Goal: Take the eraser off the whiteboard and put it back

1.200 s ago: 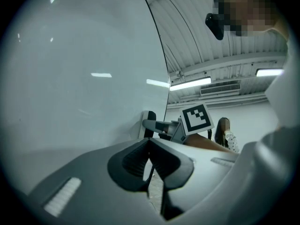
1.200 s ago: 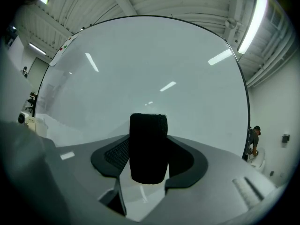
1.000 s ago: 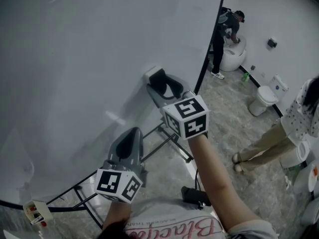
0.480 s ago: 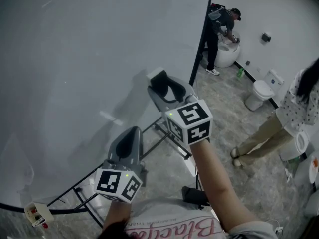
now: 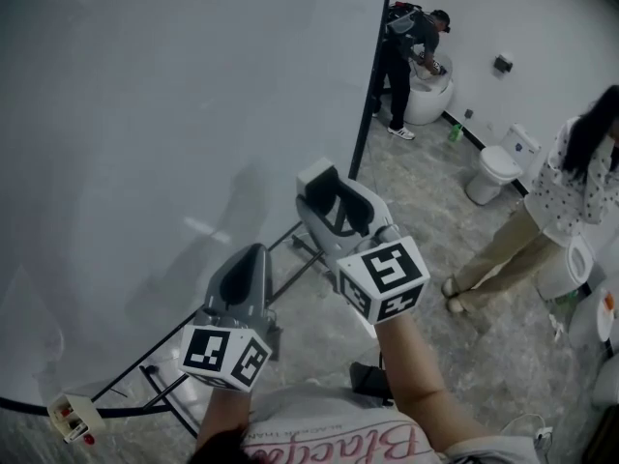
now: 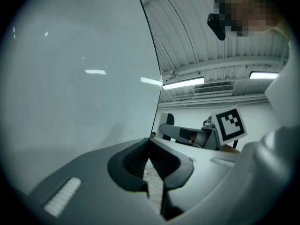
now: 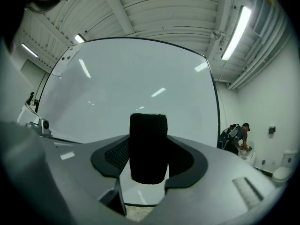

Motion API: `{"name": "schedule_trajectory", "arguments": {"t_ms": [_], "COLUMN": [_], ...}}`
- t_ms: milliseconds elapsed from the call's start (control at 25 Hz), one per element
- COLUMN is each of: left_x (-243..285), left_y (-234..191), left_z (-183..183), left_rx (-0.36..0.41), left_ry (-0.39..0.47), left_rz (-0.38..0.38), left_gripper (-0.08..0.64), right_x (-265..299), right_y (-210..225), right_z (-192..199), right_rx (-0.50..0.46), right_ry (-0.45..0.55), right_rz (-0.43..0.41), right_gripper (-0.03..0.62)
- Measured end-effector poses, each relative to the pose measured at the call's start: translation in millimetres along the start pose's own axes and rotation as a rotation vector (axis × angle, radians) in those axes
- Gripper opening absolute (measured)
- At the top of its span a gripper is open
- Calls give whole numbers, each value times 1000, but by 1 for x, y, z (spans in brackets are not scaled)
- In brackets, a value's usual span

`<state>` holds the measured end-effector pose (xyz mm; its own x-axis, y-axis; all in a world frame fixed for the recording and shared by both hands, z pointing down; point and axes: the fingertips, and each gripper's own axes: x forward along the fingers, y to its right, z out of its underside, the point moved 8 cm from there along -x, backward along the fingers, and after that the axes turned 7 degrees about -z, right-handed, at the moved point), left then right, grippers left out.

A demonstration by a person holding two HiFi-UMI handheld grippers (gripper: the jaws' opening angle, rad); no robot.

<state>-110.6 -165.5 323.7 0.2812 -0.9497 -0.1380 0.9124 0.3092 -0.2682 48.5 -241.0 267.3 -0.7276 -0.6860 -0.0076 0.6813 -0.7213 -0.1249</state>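
Count: two grippers, one eraser point(image 7: 148, 146), one whiteboard point(image 5: 174, 114). The right gripper point(image 5: 338, 206) pinches the black eraser between its jaws, off the board and near its right edge. The left gripper point(image 6: 150, 144), nearer and to the left, has its jaws pressed together with nothing in them. Far right: two people point(image 5: 411, 46) point(image 5: 551, 211) among white toilets point(image 5: 493, 167). The board's black stand point(image 5: 290, 259) lies below the grippers.
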Motion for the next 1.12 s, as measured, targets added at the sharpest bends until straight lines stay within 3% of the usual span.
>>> {"name": "schedule_trajectory", "arguments": {"t_ms": [200, 560, 880, 1120], "left_x": [-13, -17, -15, -14], "left_y": [-5, 3, 4, 6], "left_z": [-2, -1, 2, 0], "left_rx": [-2, -25, 5, -2], "left_ry": [15, 12, -43, -28], "left_rz": [8, 31, 71, 57], "left_gripper": [-2, -2, -2, -2], "right_x": [-19, -54, -58, -60], "right_y": [-20, -31, -33, -33], "right_z": [15, 33, 33, 32], "right_rx": [-3, 92, 79, 68], "right_ry": [-4, 19, 15, 11], "right_rz": [34, 15, 30, 35], "right_gripper": [228, 229, 229, 229]}}
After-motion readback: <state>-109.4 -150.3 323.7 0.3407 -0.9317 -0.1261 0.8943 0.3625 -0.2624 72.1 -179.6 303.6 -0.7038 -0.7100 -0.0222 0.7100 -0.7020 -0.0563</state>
